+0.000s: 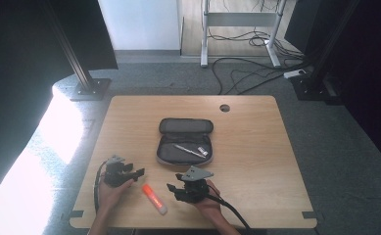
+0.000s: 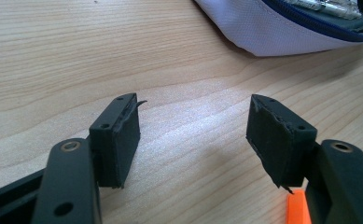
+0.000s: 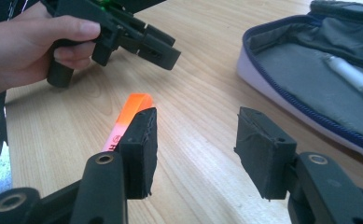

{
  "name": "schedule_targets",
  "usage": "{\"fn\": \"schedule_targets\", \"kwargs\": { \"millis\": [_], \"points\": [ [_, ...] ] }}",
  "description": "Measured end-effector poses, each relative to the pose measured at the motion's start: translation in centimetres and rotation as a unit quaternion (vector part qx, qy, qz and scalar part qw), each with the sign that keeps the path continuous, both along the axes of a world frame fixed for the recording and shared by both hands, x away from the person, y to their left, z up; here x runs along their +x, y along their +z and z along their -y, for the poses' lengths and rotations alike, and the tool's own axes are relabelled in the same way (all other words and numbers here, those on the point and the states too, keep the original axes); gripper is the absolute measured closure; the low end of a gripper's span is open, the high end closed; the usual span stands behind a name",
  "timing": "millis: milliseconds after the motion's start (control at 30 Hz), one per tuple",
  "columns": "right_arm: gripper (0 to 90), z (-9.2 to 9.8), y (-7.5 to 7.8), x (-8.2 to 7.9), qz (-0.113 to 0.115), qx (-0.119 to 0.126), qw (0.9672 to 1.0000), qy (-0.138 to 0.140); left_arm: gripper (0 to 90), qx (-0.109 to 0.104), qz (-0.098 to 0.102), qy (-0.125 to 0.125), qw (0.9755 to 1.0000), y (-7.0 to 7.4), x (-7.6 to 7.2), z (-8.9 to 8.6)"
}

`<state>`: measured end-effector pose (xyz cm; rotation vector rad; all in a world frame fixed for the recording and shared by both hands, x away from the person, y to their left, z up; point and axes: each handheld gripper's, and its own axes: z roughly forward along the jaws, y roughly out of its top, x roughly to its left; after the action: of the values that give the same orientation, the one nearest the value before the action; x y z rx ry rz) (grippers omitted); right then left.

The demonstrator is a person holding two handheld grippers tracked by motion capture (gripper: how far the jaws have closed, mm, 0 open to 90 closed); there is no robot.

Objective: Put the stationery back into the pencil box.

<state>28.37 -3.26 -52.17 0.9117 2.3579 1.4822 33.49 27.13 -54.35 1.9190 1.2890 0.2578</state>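
- Grey carpeted floor, loose cables and desk legs lay beyond a pale wooden table (image 1: 256, 147); glare washed the floor off its left edge.
- Left gripper (image 1: 138, 172) sat near the front-left corner, held low in the person's left hand (image 1: 110, 193), jaws pointing right toward the table's middle. Jaws stood spread with bare wood between the pads (image 2: 123, 140); nothing pinched.
- Orange-and-white marker (image 1: 154, 192) lay flat near the front edge, between the two grippers, orange end pointing back-left, white end toward the front edge. It touched neither gripper.
- Handling judgement: light, rigid plastic barrel, smooth and round, likely to roll or slip if nipped at an end. Best taken across the barrel near mid-length, pads square to its long axis.
- Right gripper (image 1: 171, 188) rested just right of the marker, in the right hand (image 1: 208, 203), jaws aimed left and slightly down. Jaws stood about half spread, empty; in the right gripper view the marker's orange end (image 3: 135, 108) showed just behind the left pad, not yet between them.
- Open grey pencil case (image 1: 184, 142) lay toward the table's centre, lid folded back, a pen (image 1: 190, 150) inside; well clear of both grippers.
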Motion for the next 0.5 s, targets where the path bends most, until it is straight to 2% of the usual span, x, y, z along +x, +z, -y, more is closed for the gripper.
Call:
{"fn": "schedule_targets", "kwargs": {
  "millis": [500],
  "points": [
    [47.9,-1.6,-0.9,-0.8,-0.010,-0.013,0.9997,0.019,35.0,0.001,0.000,-0.002,1.0000,0.0,0.0,0.0]
  ]
}}
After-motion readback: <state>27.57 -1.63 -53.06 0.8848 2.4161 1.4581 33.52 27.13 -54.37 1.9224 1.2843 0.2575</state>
